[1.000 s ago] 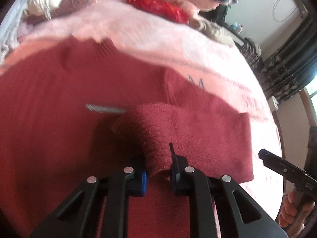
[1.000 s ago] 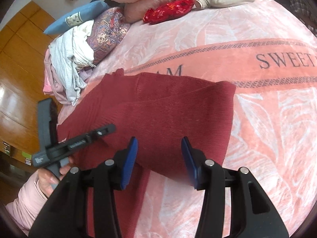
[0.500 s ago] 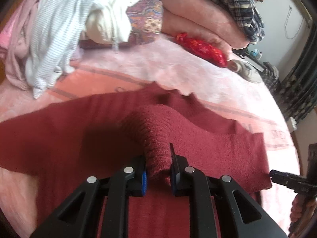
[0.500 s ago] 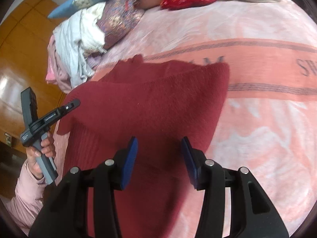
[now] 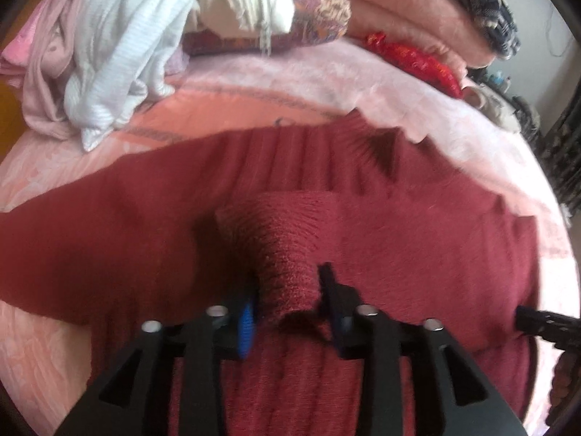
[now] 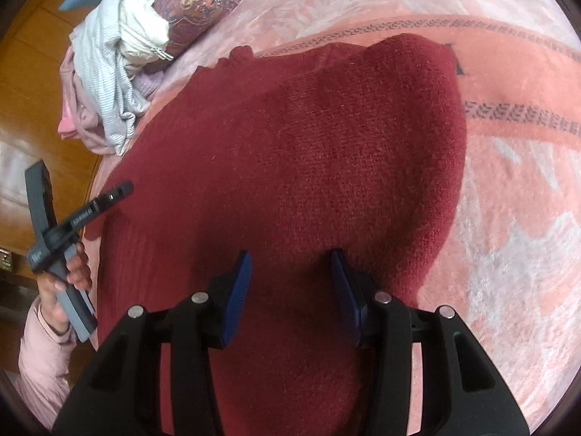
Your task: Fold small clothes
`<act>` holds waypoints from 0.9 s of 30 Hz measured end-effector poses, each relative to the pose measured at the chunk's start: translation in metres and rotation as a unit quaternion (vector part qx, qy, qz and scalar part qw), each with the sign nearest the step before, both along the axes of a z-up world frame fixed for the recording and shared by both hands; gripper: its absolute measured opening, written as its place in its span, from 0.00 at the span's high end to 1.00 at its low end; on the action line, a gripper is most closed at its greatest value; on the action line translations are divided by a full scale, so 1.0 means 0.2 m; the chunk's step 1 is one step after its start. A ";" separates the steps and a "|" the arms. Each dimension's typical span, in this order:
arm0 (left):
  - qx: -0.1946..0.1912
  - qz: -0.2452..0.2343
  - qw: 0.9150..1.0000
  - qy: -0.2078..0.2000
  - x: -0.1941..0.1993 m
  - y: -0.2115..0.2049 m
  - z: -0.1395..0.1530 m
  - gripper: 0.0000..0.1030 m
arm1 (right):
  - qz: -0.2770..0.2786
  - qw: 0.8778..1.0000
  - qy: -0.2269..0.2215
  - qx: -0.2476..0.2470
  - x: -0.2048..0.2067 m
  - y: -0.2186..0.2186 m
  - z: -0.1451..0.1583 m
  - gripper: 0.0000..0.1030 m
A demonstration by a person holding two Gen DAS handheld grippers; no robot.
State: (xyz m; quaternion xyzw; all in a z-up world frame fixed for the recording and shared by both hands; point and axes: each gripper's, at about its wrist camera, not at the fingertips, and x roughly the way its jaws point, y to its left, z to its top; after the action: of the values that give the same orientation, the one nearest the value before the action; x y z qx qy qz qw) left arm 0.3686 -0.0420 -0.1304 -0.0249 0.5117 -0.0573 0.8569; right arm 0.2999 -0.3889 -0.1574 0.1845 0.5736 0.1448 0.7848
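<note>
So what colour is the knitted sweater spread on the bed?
Dark red knitted sweater; clearest in the right wrist view.

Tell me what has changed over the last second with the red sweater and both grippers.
The left gripper, shut on the sweater's sleeve, has carried it across the red sweater towards the clothes pile, which has come into its view. The folded right side now lies flatter. The right gripper stayed open above the sweater, holding nothing.

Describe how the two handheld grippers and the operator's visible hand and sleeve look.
Both the left gripper and the right gripper are black, with triangular cut-outs, silver bolt heads and blue pads inside the fingers. Seen from outside, the left one has a grey handle and small white lettering. The left hand is bare, in a pale pink sleeve.
</note>
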 end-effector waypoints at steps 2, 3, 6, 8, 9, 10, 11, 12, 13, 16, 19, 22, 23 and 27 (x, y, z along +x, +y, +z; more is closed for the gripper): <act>-0.005 0.009 1.000 0.001 0.00 0.04 0.02 0.53 | 0.006 1.000 -0.003 -0.018 0.00 0.02 0.02 0.55; -0.010 0.014 1.000 0.001 0.00 0.07 0.03 0.46 | 0.010 1.000 -0.006 -0.027 0.00 0.04 0.04 0.53; -0.035 0.043 0.998 0.004 -0.01 0.20 0.14 0.27 | 0.013 0.999 -0.026 -0.024 -0.02 0.07 0.12 0.52; -0.048 0.057 0.997 0.016 -0.01 0.28 0.18 0.27 | 0.012 0.999 -0.037 0.005 -0.01 0.08 0.17 0.52; -0.060 0.063 0.996 0.023 -0.02 0.31 0.19 0.27 | 0.012 0.999 -0.041 0.014 -0.01 0.09 0.20 0.52; -0.073 0.073 0.994 0.033 -0.04 0.35 0.19 0.27 | 0.011 0.999 -0.044 0.016 0.00 0.10 0.22 0.52; -0.080 0.078 0.993 0.044 -0.05 0.36 0.18 0.27 | 0.015 0.999 -0.048 0.015 0.00 0.13 0.23 0.52; -0.086 0.081 0.991 0.056 -0.06 0.37 0.16 0.27 | 0.018 0.999 -0.050 0.012 0.01 0.14 0.24 0.51; -0.093 0.084 0.990 0.071 -0.08 0.37 0.13 0.28 | 0.018 0.998 -0.051 0.009 0.02 0.16 0.24 0.51; -0.119 0.084 0.984 0.103 -0.11 0.34 0.04 0.30 | 0.019 0.999 -0.042 0.004 0.04 0.19 0.20 0.50; -0.137 0.082 0.980 0.115 -0.11 0.30 0.00 0.31 | 0.024 0.999 -0.032 -0.011 0.05 0.24 0.14 0.49; -0.155 0.089 0.977 0.115 -0.07 0.25 -0.02 0.30 | 0.028 0.999 -0.024 -0.022 0.06 0.25 0.10 0.49; -0.158 0.088 0.977 0.117 -0.05 0.23 -0.02 0.30 | 0.029 0.999 -0.022 -0.030 0.06 0.26 0.08 0.49; -0.158 0.094 0.976 0.113 0.04 0.18 -0.06 0.43 | 0.030 0.999 -0.019 -0.030 0.05 0.25 0.05 0.50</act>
State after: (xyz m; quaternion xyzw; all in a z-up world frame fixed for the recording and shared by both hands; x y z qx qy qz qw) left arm 0.3765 -0.0055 -0.1422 -0.2138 0.5856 -0.0535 0.7801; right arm 0.3100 -0.3390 -0.1481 0.1410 0.5681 0.1545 0.7959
